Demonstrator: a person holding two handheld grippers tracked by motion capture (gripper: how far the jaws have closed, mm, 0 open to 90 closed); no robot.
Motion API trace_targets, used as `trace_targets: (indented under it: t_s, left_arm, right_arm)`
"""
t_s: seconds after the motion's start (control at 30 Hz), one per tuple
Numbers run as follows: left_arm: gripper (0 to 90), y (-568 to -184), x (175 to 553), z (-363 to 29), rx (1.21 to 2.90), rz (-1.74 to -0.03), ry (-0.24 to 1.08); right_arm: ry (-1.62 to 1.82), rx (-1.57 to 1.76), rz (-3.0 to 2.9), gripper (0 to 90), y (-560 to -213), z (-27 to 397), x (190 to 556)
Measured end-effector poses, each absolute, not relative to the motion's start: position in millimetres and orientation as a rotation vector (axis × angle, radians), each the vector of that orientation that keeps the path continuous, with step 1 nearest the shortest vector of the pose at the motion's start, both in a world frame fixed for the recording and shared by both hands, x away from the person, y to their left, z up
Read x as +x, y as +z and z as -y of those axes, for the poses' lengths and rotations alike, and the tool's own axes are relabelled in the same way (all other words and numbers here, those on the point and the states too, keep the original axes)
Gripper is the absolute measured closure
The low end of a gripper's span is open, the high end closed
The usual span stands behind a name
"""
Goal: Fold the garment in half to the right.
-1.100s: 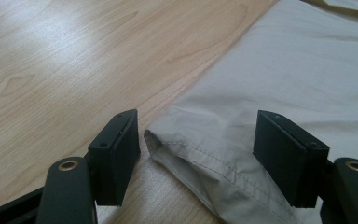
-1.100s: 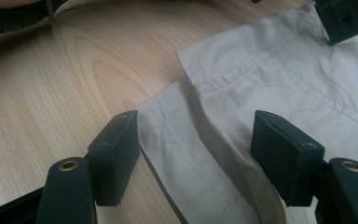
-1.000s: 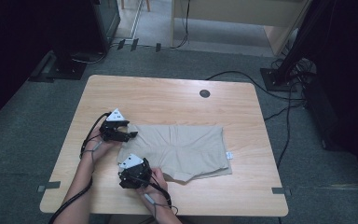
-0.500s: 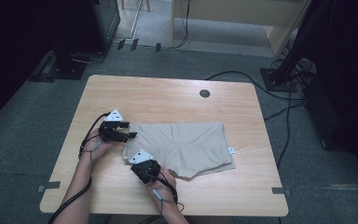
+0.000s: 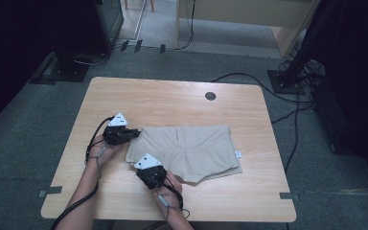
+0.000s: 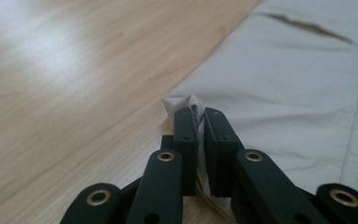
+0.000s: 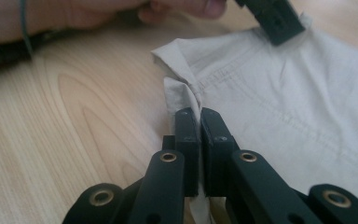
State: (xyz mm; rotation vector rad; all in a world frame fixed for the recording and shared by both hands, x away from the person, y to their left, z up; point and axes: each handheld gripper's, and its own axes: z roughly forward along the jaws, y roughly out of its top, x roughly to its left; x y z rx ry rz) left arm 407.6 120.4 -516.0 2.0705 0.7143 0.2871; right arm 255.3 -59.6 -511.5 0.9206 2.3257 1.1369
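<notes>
Beige shorts (image 5: 191, 148) lie flat on the wooden table (image 5: 172, 100). My left gripper (image 5: 135, 134) sits at their far left corner. Its jaws have just been closing and now pinch a small peak of fabric (image 6: 189, 100) between the pads, as the left gripper (image 6: 200, 114) view shows. My right gripper (image 5: 135, 165) is at the near left corner, shut on a folded bit of hem (image 7: 186, 88). In the right gripper (image 7: 199, 114) view, the person's left hand (image 7: 98, 11) and the other gripper's jaws hold the cloth farther off.
A black round grommet (image 5: 210, 96) is set in the table near its far edge. A small white label (image 5: 238, 154) sticks out at the shorts' right side. Cables (image 5: 249, 79) run over the floor behind the table. Bare wood lies left of both grippers.
My right gripper has shifted a little to the right along the shorts' near left corner. The left gripper has kept its place at the far left corner.
</notes>
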Motion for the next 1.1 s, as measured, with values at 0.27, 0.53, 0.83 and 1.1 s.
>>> trace_targets:
  t_s: [0.27,0.53,0.83,1.1]
  left_arm:
    - [85.2,-501,402,-122,1.943,-0.682,0.305]
    - [85.2,-492,399,-123,1.871,-0.662,0.284]
    - [85.1,-479,395,-124,1.819,-0.634,0.281]
    - [85.2,-461,392,-120,1.794,-0.600,0.313]
  right_arm:
    - [1.250,0.946,-2.262,87.0,-500,66,252]
    - [1.341,0.955,-2.235,87.0,-484,73,249]
    - [1.373,0.898,-2.225,87.0,-471,73,244]
    - [1.382,0.829,-2.174,87.0,-454,74,239]
